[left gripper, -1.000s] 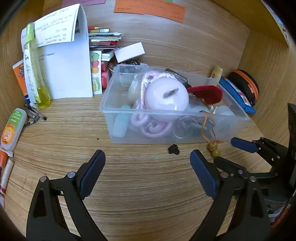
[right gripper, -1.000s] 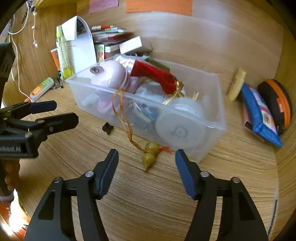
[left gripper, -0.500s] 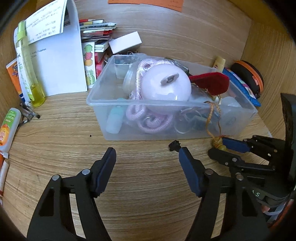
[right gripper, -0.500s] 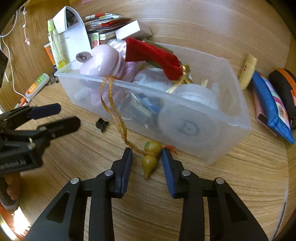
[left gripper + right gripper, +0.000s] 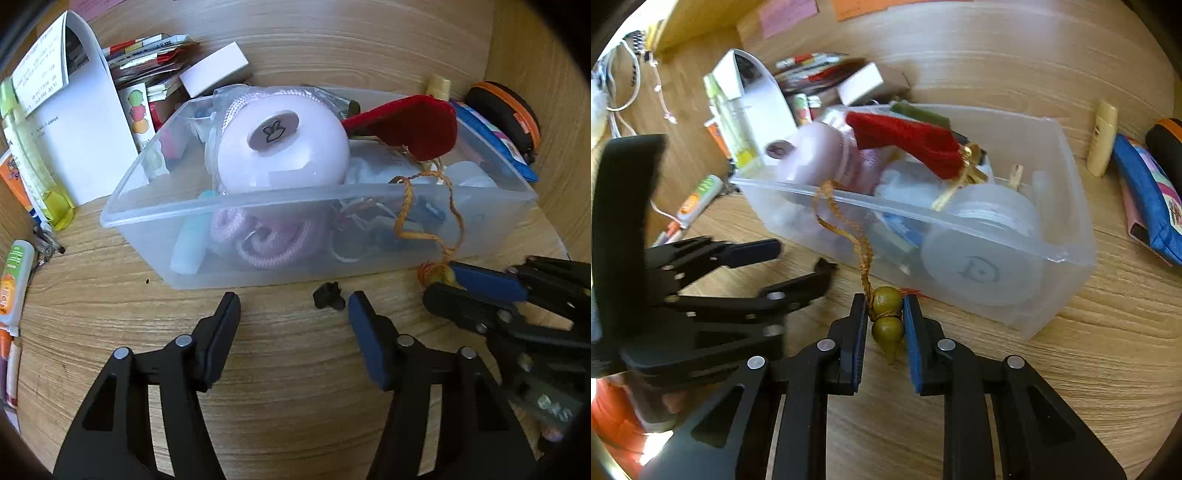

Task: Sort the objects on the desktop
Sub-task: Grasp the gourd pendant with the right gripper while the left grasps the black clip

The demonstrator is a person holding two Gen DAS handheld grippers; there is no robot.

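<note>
Two grippers worked the desk in front of the clear plastic bin (image 5: 258, 273).

My right gripper (image 5: 885, 325) had just been closing, and its blue pads pinched the green gourd charm (image 5: 886, 317), whose braided cord (image 5: 846, 225) ran up over the bin's rim. My left gripper (image 5: 291, 317) had been narrowing too, yet gripped nothing; a small black clip (image 5: 328, 295) lay on the wood just beside the tip of its right finger (image 5: 365, 332).

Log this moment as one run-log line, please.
right gripper: just closed on olive gourd charm | left gripper: open, closing beside small black clip | clear plastic bin: full
</note>
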